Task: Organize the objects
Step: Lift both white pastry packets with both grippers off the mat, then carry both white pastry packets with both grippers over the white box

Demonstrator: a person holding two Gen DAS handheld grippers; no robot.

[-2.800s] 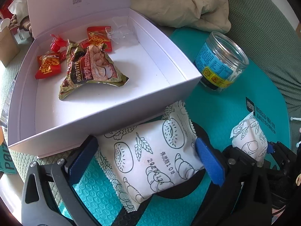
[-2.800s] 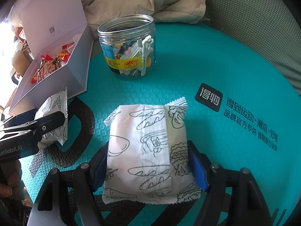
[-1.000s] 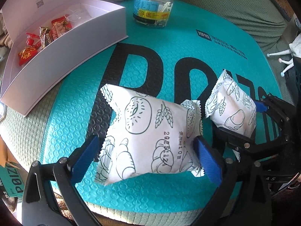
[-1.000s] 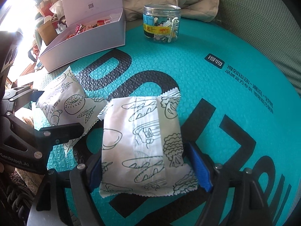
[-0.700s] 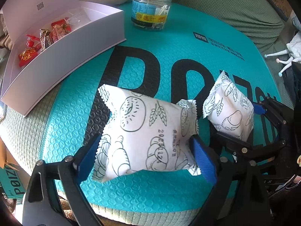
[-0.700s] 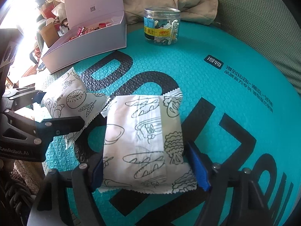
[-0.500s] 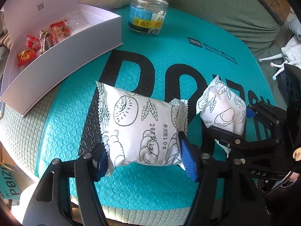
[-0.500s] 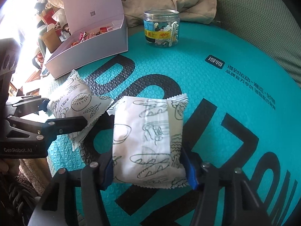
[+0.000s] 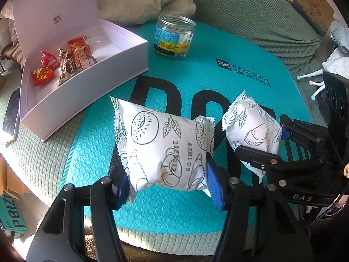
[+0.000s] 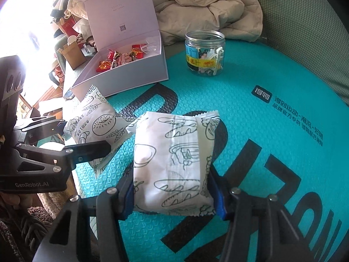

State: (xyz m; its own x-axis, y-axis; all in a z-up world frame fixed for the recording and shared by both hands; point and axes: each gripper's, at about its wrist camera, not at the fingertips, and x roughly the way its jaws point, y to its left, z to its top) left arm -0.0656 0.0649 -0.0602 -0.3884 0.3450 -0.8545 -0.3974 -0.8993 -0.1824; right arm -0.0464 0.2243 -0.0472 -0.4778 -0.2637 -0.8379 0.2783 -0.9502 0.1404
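Note:
My left gripper [image 9: 169, 185] has its blue pads pressed on a white snack packet [image 9: 161, 146] printed with bread drawings, held just above the teal mat [image 9: 185, 83]; its jaws are still closing. My right gripper [image 10: 173, 196] squeezes a second such packet [image 10: 172, 157], seam side up, and its jaws are closing too. Each wrist view shows the other gripper alongside: the right gripper [image 9: 259, 139] with its packet [image 9: 250, 126], the left gripper [image 10: 85, 134] with its packet [image 10: 98, 118]. An open white box [image 9: 87, 83] holds several wrapped candies [image 9: 74, 61].
A clear lidless jar [image 9: 175, 37] of small items stands on the mat beside the box [image 10: 122, 80]. A beige jacket [image 10: 207, 4] lies behind on the green sofa. A phone [image 9: 11, 118] lies left of the box. A cardboard carton [image 9: 312, 0] sits far right.
Both grippers closed onto their packets, which were lying on the mat between open jaws, and lifted them off the mat. The box and jar now look farther away.

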